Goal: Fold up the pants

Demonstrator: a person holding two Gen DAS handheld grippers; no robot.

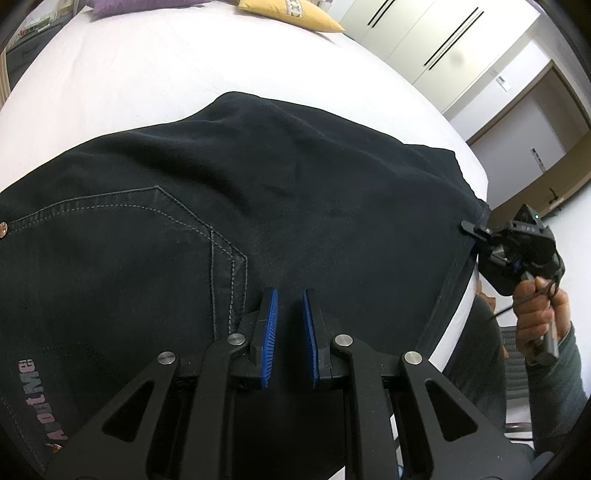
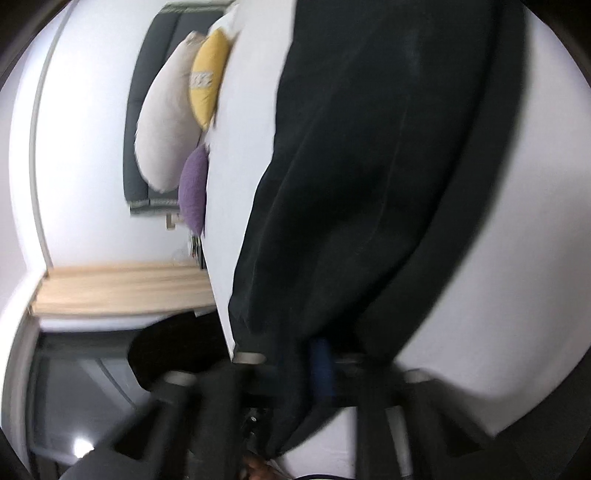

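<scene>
Dark pants (image 1: 258,206) lie spread over the white bed (image 1: 110,85), filling the frame's middle. The left gripper (image 1: 290,295) hovers narrow above them, holding nothing; the right gripper (image 1: 471,227) pinches their hem at right.

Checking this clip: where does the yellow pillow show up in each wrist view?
Left wrist: yellow pillow at the top edge, centre, at the far side of the white bed.
Right wrist: yellow pillow upper left, beside a beige pillow; view rolled sideways, blurred.
Shared landmark: the purple pillow next to it.
</scene>
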